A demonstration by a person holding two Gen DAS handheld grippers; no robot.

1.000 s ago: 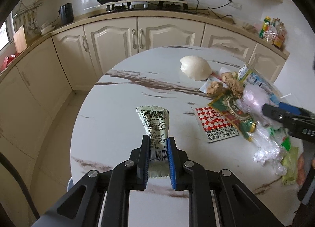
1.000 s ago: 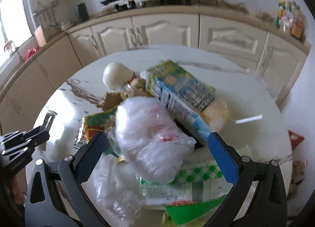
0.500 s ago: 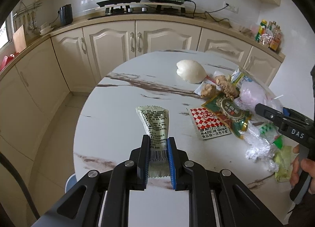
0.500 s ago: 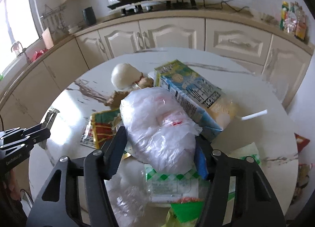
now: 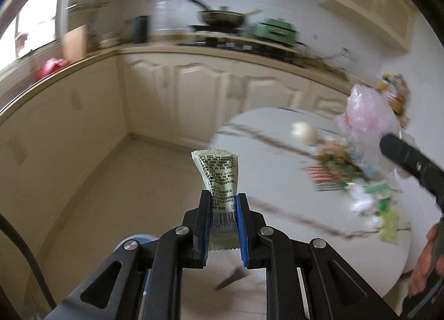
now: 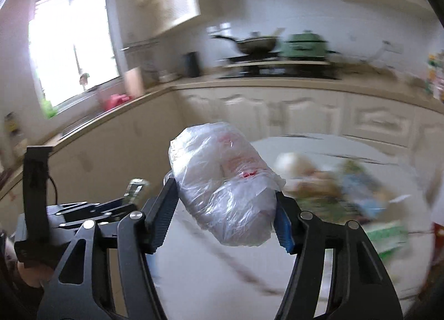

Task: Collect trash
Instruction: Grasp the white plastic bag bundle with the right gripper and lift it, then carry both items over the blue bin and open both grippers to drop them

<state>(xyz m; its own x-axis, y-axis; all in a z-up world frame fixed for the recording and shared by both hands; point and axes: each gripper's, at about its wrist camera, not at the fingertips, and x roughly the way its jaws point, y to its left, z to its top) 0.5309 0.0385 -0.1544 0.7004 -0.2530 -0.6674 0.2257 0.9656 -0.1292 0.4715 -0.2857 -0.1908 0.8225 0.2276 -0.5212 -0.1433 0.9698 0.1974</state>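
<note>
Both grippers have lifted off: left gripper (image 5: 222, 227) pinches wrapper (image 5: 219, 178), right gripper (image 6: 226, 213) clamps bag (image 6: 224, 184).

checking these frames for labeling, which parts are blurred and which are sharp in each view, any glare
Left wrist view: cabinets, stove and table trash smear with motion blur, while the left gripper and its green wrapper are crisp. Right wrist view: the same smeared background, sharp right gripper and plastic bag; the window is blown out white. Both show fisheye bending and dark corners.

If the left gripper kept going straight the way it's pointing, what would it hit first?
Probably the bare floor. The left gripper, shut on the green wrapper, points off the table's edge; depth is unclear.
</note>
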